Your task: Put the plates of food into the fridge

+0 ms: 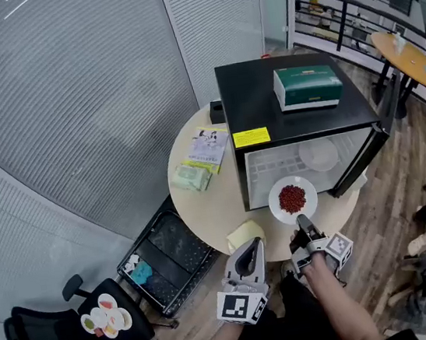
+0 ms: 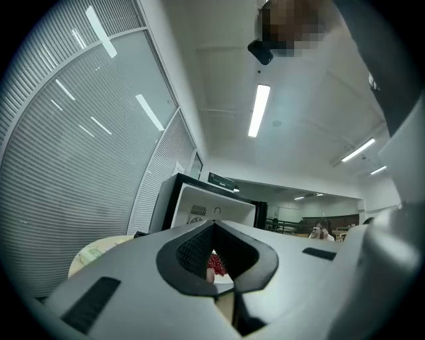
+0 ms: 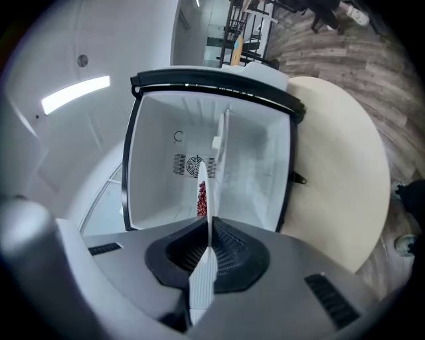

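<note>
A white plate [image 1: 277, 195] with a heap of red food [image 1: 292, 198] hovers over the round table's [image 1: 202, 206] near edge, just in front of the open black mini fridge [image 1: 282, 100]. My right gripper [image 1: 306, 227] is shut on the plate's near rim. In the right gripper view the plate [image 3: 211, 199] runs edge-on between the jaws of the right gripper [image 3: 207, 249], facing the white fridge interior [image 3: 159, 172]. A second white plate [image 1: 319, 155] lies inside the fridge. My left gripper [image 1: 250, 256] is shut and empty, left of the plate; the left gripper [image 2: 216, 255] tilts upward.
The fridge door [image 1: 368, 153] swings open to the right. A green box [image 1: 307, 85] sits on top of the fridge. Leaflets [image 1: 208, 147], a green packet [image 1: 190, 178] and a yellow cloth [image 1: 243, 234] lie on the table. A black tray [image 1: 169, 250] and a chair [image 1: 78, 326] stand at the left on the floor.
</note>
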`<state>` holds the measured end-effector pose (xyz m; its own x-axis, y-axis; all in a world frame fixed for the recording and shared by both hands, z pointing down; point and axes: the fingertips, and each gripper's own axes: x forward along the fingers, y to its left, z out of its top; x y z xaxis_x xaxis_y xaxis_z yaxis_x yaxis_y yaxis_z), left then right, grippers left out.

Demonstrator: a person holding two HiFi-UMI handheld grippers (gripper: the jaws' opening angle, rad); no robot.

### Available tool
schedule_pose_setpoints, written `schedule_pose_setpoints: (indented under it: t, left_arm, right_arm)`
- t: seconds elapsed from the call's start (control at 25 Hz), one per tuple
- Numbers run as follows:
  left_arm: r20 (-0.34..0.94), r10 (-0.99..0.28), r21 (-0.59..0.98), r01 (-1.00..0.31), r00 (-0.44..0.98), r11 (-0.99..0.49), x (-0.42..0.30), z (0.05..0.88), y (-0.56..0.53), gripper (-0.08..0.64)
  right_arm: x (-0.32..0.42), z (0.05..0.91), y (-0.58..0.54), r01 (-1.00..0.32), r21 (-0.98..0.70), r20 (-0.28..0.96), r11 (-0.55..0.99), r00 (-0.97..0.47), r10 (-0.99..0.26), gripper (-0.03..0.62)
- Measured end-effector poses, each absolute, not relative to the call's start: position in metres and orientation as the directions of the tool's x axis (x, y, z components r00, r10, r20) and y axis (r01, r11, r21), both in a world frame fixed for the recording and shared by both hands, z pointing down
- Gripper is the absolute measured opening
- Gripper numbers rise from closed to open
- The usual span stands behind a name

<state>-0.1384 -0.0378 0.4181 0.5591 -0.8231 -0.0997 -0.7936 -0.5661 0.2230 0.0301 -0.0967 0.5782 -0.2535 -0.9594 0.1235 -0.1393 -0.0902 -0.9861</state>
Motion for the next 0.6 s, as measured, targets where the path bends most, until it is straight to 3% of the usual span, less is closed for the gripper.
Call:
schedule_pose_setpoints:
  t: [0.6]
  left_arm:
    - [-0.073,-0.846,0.186,-0.827,0.528,-0.531,-0.119,0.414,-0.114,0.005]
  right_arm:
    - [0.028,0.581,-0.222,-0.07,-0.991,0.132,-0.116,-0.304,-0.944,0.017]
